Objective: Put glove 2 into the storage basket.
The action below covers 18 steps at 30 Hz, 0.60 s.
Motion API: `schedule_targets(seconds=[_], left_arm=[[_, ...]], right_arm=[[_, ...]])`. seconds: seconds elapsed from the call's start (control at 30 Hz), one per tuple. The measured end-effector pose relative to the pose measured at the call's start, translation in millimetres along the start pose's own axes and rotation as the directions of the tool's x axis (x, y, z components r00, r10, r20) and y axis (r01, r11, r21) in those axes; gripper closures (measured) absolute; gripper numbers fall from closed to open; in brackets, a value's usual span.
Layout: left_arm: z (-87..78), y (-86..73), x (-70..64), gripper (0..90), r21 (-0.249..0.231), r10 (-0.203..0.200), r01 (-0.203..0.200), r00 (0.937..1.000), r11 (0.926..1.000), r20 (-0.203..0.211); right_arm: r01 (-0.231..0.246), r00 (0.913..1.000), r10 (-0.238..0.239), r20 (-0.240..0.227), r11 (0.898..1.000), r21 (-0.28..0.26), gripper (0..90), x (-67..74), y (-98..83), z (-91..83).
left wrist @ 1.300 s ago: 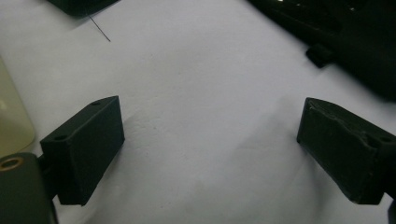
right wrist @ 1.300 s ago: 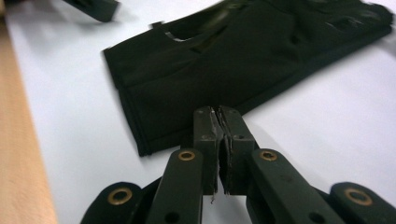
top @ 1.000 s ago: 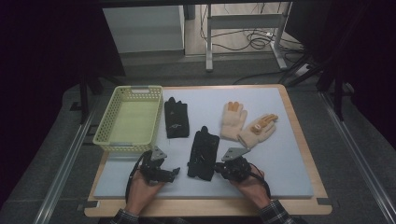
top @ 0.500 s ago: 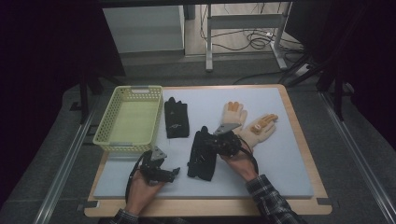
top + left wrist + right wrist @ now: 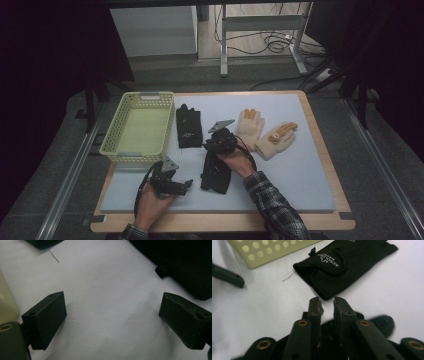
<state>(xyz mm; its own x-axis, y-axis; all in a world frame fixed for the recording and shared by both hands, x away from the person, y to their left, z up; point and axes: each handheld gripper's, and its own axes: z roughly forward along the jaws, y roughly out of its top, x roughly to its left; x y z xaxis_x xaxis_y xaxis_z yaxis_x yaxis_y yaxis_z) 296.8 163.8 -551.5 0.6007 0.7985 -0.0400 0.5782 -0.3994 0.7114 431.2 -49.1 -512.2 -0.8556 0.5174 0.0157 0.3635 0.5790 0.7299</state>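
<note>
Black glove point(image 5: 215, 172) under right tool point(image 5: 216, 145), basket point(image 5: 114, 131) beside

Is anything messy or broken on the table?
Nothing is spilled. The inner edge of one pad on the right tongs looks chipped and ragged. The two black gloves lie apart, not paired.

Black glove point(image 5: 216, 170) flat on the mat, fingers toward basket-side glove

Lying on the table: two black fabric gloves point(image 5: 189, 127) point(image 5: 215, 171), two cream knitted gloves with orange fingertips point(image 5: 250, 127) point(image 5: 276, 140), and one pale yellow perforated plastic basket point(image 5: 116, 131)
</note>
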Motion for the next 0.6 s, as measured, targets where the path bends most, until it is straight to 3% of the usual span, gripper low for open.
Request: schedule_targets(seconds=[0.2, 0.3, 0.37, 0.53, 0.6], left_arm=[[0.0, 0.0, 0.0, 7.7, 0.001, 0.0, 0.0, 1.0, 1.0, 0.0], [0.0, 0.0, 0.0, 7.7, 0.0, 0.0, 0.0, 1.0, 1.0, 0.0], [0.0, 0.0, 0.0, 7.7, 0.0, -0.001, 0.001, 1.0, 1.0, 0.0], [0.0, 0.0, 0.0, 7.7, 0.001, 0.0, 0.0, 1.0, 1.0, 0.001], [0.0, 0.0, 0.0, 7.7, 0.001, -0.002, 0.002, 1.0, 1.0, 0.001]], right_arm=[[-0.006, 0.9999, 0.006, 0.009, 0.999, 0.034, 65.5, -1.9, 7.9, 25.3], [0.019, 0.9988, -0.023, 0.044, 0.997, 0.08, 73.0, -2.5, 9.5, 36.7], [0.001, 0.9997, -0.003, 0.026, 0.998, 0.069, 82.4, -3.5, 10.0, 38.2], [0.003, 0.9995, -0.005, 0.031, 0.997, 0.076, 85.3, -0.3, 10.6, 34.8], [0.01, 0.9999, -0.011, 0.007, 0.998, 0.069, 85.4, 4.8, 10.1, 28.9]])
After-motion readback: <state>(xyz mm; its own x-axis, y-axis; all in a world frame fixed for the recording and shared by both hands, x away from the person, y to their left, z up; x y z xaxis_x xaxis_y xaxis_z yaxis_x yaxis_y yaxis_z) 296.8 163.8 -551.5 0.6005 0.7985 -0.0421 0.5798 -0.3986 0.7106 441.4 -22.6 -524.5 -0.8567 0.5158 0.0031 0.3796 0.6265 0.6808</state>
